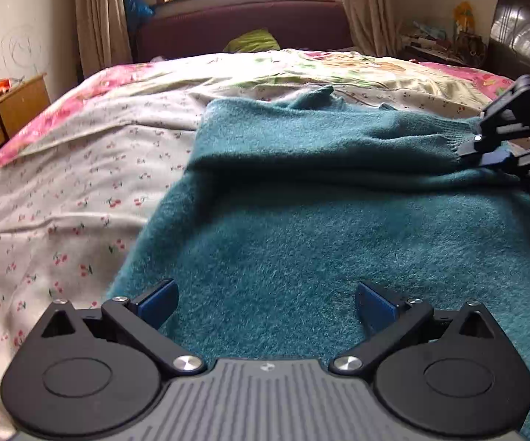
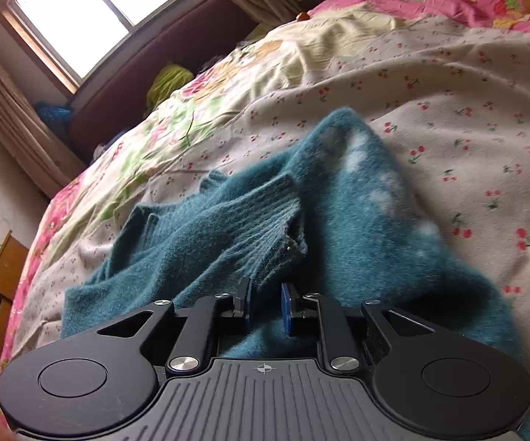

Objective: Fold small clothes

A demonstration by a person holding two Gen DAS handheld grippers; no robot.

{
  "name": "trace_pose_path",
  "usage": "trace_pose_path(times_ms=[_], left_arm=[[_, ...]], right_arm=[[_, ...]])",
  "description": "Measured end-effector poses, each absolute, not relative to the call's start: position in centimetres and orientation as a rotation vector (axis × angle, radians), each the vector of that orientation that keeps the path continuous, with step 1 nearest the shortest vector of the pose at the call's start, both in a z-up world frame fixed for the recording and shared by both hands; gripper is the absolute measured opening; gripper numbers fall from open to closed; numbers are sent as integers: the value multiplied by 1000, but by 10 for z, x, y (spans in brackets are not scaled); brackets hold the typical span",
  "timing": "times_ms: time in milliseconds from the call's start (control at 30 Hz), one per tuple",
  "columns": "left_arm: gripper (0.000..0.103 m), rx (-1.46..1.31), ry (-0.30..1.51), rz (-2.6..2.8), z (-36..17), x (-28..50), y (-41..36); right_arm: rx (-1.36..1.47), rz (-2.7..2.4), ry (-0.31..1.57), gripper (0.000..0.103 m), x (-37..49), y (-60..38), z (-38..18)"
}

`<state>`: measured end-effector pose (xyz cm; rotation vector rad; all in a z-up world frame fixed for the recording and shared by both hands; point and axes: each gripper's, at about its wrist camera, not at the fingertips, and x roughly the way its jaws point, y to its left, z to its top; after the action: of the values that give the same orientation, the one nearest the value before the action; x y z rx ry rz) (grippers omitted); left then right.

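Across the bed (image 1: 81,183), on its cherry-print sheet, lies the teal sweater (image 1: 301,242), spread flat with one sleeve (image 1: 338,136) folded over the body so that its ribbed cuff (image 2: 265,217) ends near the sweater's right edge. The right tool (image 2: 265,305) sits at that cuff with its jaws a narrow gap apart; the cuff's end lies just in front of and partly between the blue pads (image 2: 285,307), but the pads do not appear to press on it, so I read the tool as slightly open and letting go, not gripping. The left tool (image 1: 266,305) hangs low over the sweater's lower body with its jaws spread wide and nothing between them.

The step in hand looks like laying the sleeve across the body and releasing it. To do this well, the right tool should open enough that the knit does not snag on a pad, then draw straight back along the sleeve's line so the cuff stays where it lies. The sleeve shows a soft ridge along its fold; smoothing it flat before the next fold would keep the stack even. The left tool is well placed to take the near hem, and should pinch both layers close to the edge, not the fuzzy top layer alone.
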<state>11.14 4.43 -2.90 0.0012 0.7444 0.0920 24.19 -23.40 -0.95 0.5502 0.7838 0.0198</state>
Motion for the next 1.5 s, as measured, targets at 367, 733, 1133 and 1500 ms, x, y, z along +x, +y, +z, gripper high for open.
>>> trace_pose_path(times_ms=[367, 733, 1133, 1500], left_arm=[[103, 36, 863, 268, -8, 73, 96], [103, 45, 977, 162, 7, 9, 115], [86, 27, 996, 33, 14, -4, 100], [85, 15, 1048, 21, 6, -1, 104]], right_arm=[[335, 117, 850, 18, 148, -264, 20], [261, 165, 1007, 18, 34, -298, 29], [239, 162, 1077, 23, -8, -311, 24], [322, 231, 1121, 30, -16, -306, 6]])
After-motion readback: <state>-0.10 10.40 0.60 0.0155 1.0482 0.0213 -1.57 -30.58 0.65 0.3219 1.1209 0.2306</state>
